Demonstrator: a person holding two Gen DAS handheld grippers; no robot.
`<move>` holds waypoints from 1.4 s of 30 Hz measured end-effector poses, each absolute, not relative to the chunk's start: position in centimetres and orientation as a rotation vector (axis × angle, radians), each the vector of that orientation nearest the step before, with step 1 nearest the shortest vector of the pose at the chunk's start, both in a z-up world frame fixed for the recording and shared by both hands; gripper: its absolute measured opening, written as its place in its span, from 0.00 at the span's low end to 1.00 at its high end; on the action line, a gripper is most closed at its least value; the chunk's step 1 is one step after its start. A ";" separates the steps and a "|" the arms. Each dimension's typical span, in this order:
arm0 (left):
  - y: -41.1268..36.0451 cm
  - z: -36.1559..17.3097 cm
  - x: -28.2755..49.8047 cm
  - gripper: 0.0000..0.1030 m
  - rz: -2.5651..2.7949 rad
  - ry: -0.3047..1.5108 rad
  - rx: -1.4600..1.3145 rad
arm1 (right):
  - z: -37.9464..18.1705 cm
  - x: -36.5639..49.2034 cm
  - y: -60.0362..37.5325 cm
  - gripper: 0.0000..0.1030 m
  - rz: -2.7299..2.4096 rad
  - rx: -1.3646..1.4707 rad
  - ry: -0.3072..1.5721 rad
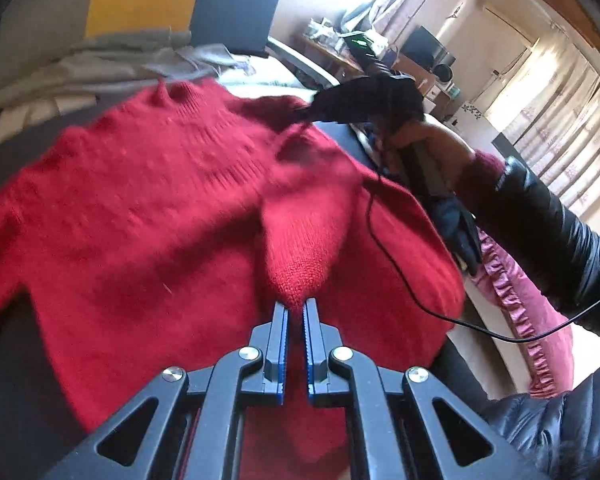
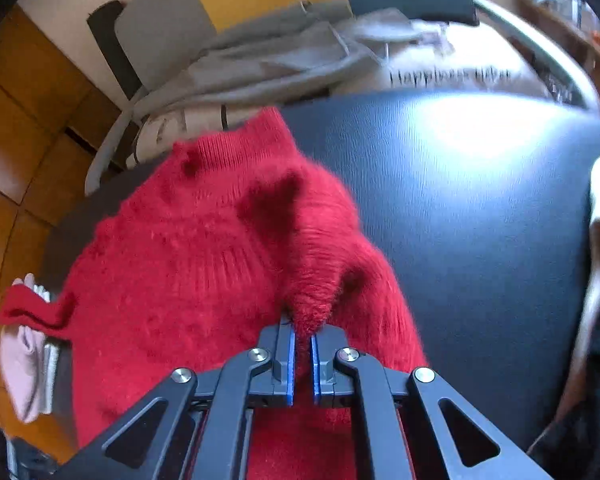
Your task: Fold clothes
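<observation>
No container in view. The red sweater [image 2: 204, 256] lies spread over a dark padded surface [image 2: 480, 208], grey garments [image 2: 268, 60] heaped at its far edge. The left gripper [image 1: 295, 307] is closed on a pulled-up fold of the sweater — fabric pinched at the fingertips. The right gripper [image 2: 303, 330] likewise clamps a raised fuzzy ridge of the sweater — blue pads [image 2: 290, 360] nearly together.

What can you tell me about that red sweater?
The red sweater is a fuzzy knit with a ribbed neckline. It lies spread on a dark padded seat, wrinkled rather than flat. Each hand-held gripper, left and right, pinches a peak of its fabric between blue pads, lifting it. One sleeve trails off the seat's edge.
</observation>
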State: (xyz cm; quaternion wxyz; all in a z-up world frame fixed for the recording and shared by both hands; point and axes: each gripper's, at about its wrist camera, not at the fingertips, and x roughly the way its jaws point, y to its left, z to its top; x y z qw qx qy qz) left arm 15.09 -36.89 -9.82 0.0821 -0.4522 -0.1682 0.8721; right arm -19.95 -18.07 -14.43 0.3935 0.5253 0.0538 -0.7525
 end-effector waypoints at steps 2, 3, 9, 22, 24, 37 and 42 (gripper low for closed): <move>-38.0 -8.2 13.9 0.05 2.647 -0.440 -1.331 | -12.5 -21.2 -17.1 0.06 -1.968 1.277 0.063; -38.5 -7.2 13.0 0.05 2.671 -0.388 -1.320 | -11.5 -21.8 -16.6 0.06 -1.997 1.248 0.025; -42.4 -5.5 4.8 0.05 2.752 -0.237 -1.392 | -12.7 -27.1 -13.8 0.06 -2.132 1.368 -0.093; -49.1 -13.5 14.9 0.22 2.637 -0.991 -1.492 | -12.5 -23.8 -9.2 0.48 -2.128 1.250 -0.155; -48.8 -15.3 18.9 0.25 2.531 -1.274 -1.354 | -12.0 -22.0 -8.5 0.51 -2.119 1.218 -0.169; -44.5 -21.4 26.7 0.66 2.116 -2.099 -0.704 | -14.0 -8.1 -10.6 0.72 -2.043 1.067 0.289; -44.5 -23.4 24.2 0.64 2.011 -2.279 -0.711 | -16.3 -6.8 -10.8 0.81 -2.042 1.071 0.342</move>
